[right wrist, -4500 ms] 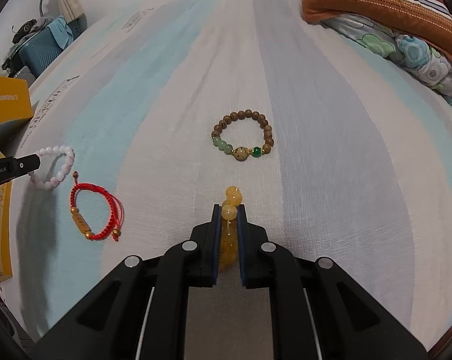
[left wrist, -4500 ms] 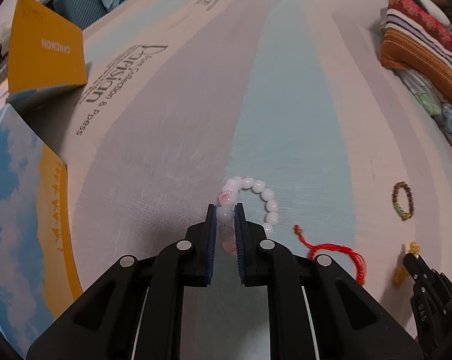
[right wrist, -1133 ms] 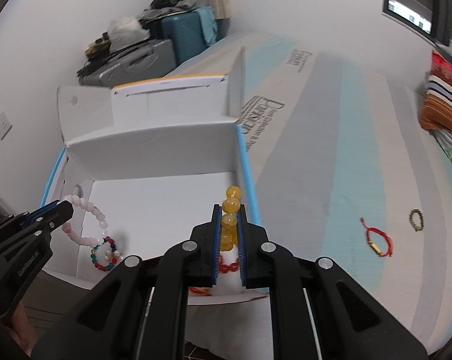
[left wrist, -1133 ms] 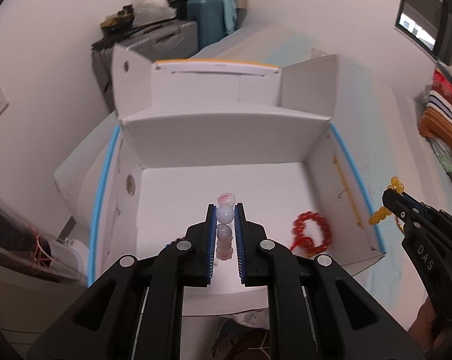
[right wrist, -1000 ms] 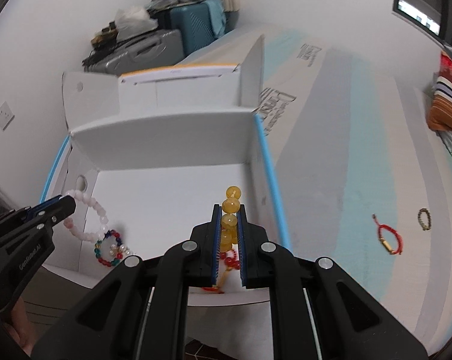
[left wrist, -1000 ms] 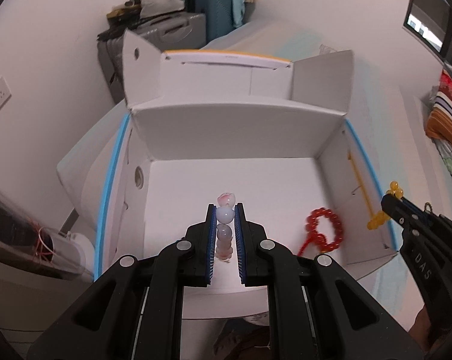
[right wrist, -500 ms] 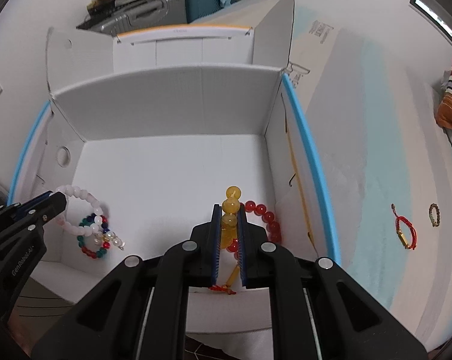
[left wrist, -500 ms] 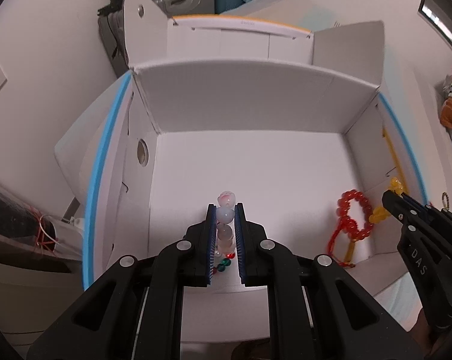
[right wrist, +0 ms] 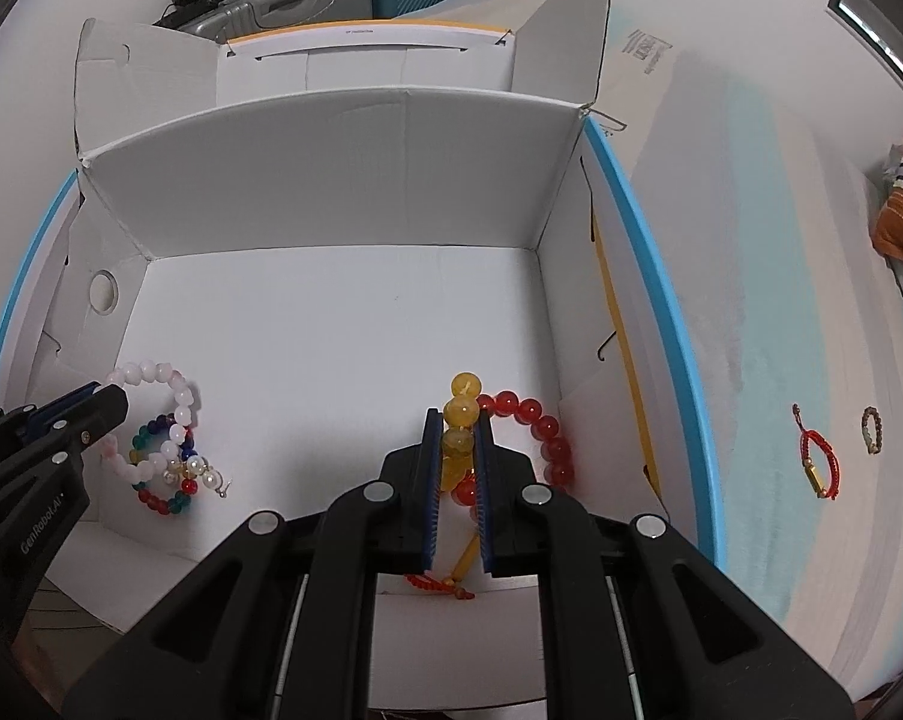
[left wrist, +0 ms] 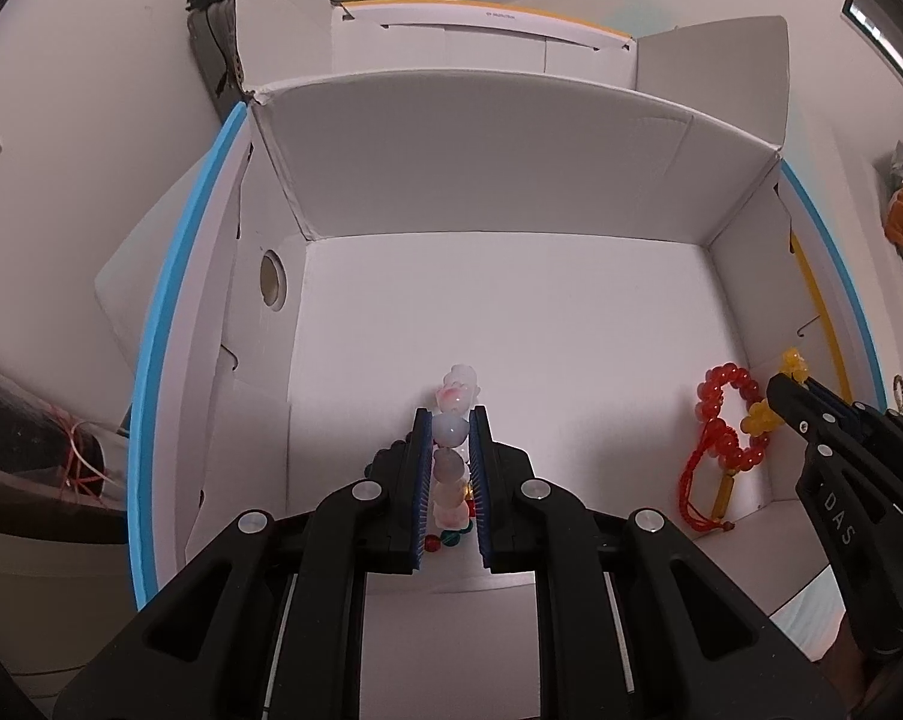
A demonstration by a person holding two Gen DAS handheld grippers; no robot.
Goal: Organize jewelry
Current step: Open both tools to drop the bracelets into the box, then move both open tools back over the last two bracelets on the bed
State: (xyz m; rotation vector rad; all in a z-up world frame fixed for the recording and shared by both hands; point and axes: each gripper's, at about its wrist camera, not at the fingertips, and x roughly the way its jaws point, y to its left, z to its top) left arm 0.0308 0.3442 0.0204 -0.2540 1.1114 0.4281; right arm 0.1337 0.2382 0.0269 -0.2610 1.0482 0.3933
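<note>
Pink bracelet (left wrist: 449, 433) pinched in left gripper (left wrist: 449, 420), yellow bracelet (right wrist: 458, 426) in right gripper (right wrist: 457, 420)

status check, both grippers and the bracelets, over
Left gripper shut on pale pink bead bracelet, right gripper shut on yellow bead bracelet. Both low inside white box. Multicolour bracelet, red bead bracelet lie beneath.

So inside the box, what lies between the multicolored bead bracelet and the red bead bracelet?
Bare white box floor between the multicolored bracelet and the red bracelet, per the right wrist view.
</note>
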